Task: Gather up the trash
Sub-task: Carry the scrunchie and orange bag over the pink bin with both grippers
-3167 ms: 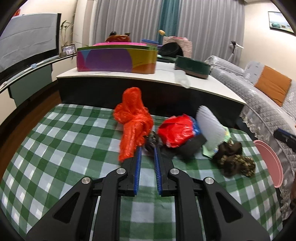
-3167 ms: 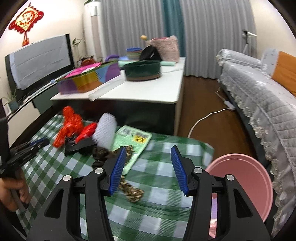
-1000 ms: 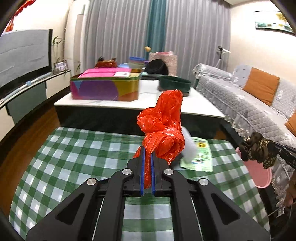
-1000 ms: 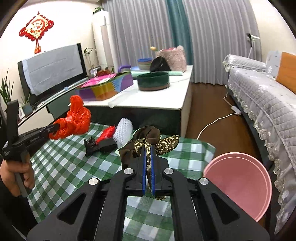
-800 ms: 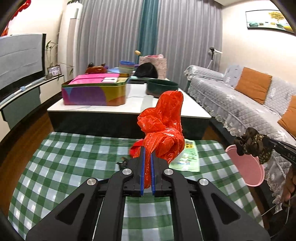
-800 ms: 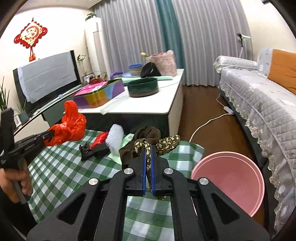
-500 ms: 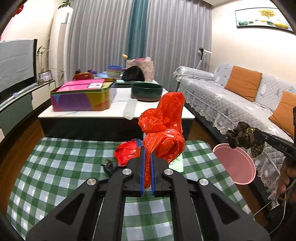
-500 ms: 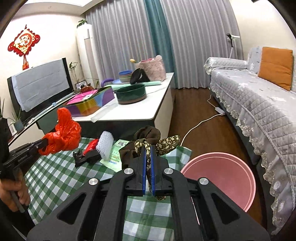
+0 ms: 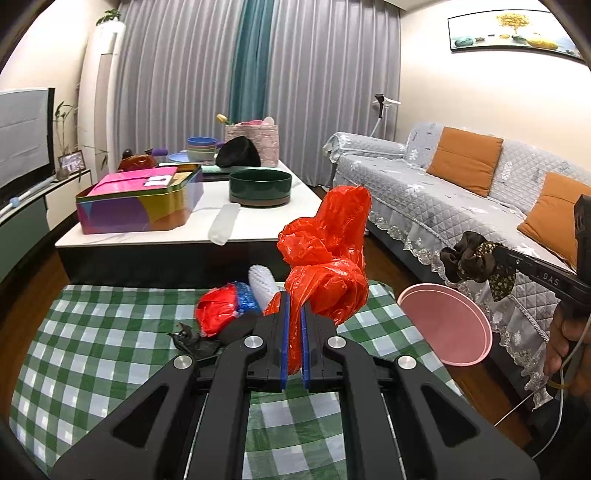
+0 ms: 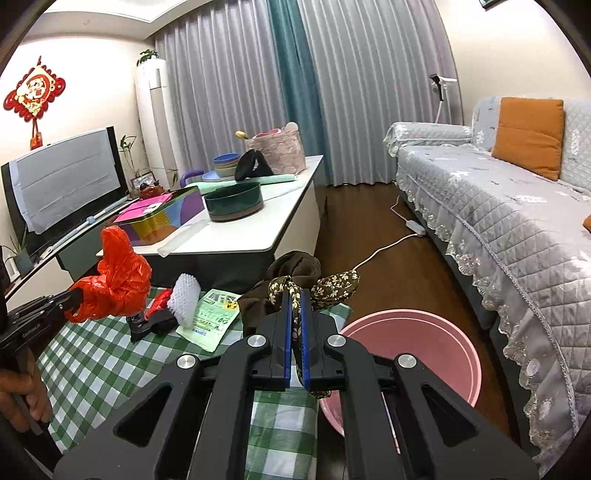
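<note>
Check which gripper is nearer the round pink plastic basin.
Right. The right gripper, clamping brown floral cloth, hangs by the pink basin's near rim. The left gripper, clamping a red plastic bag, is over the checked tablecloth.

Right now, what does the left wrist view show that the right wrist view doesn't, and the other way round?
Only the left wrist view shows the framed picture on the wall and a blue crumpled wrapper. Only the right wrist view shows the red wall ornament, the green leaflet and the white floor cable. Both show the orange plastic bag, the brown scrunchie, the pink basin and the checked cloth.
</note>
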